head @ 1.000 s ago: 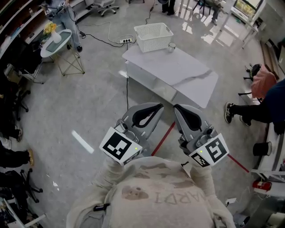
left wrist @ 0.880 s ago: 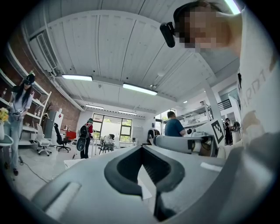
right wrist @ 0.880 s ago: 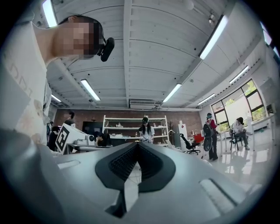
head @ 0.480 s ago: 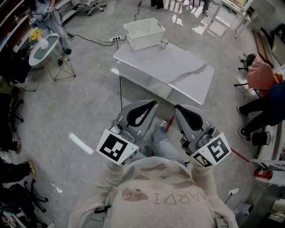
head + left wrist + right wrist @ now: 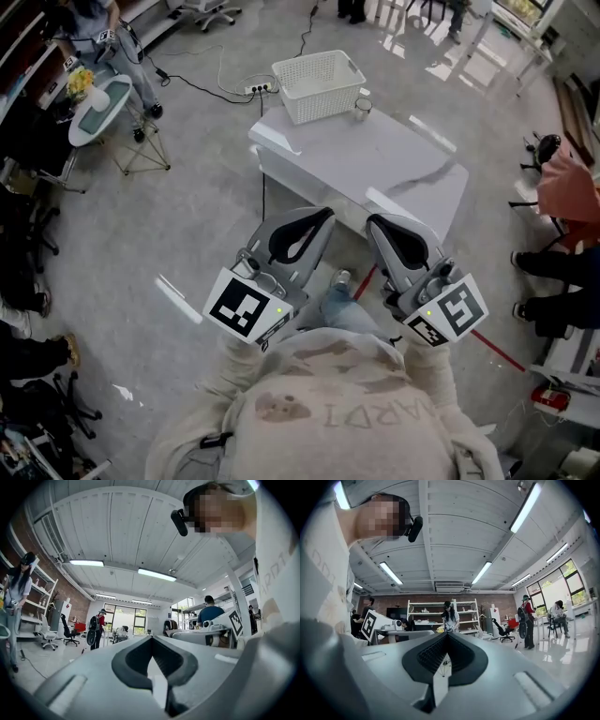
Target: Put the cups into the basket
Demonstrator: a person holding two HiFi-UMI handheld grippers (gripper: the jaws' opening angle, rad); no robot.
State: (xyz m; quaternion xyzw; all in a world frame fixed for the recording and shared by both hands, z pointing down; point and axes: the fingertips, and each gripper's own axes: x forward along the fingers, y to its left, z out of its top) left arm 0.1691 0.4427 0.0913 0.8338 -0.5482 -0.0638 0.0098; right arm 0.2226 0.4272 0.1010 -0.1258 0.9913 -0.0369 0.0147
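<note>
A white lattice basket (image 5: pixel 319 84) stands on the far end of a white table (image 5: pixel 375 164). A small clear cup (image 5: pixel 362 106) sits on the table just right of the basket. My left gripper (image 5: pixel 325 214) and right gripper (image 5: pixel 373 223) are side by side close to my chest, over the floor and short of the table's near edge. Both are shut with nothing between their jaws. In the left gripper view the left gripper (image 5: pixel 151 641) points level into the room, and in the right gripper view so does the right gripper (image 5: pixel 446 637). Neither gripper view shows the table.
A small round side table (image 5: pixel 98 98) stands at the upper left. A power strip (image 5: pixel 258 89) with cables lies on the floor behind the basket. Red tape (image 5: pixel 487 342) runs across the floor. A seated person's legs (image 5: pixel 553 267) are at the right edge, office chairs at the left.
The table and basket have shifted in the head view as I walk toward them, and my foot now shows between the grippers. Both grippers stay shut and side by side.
</note>
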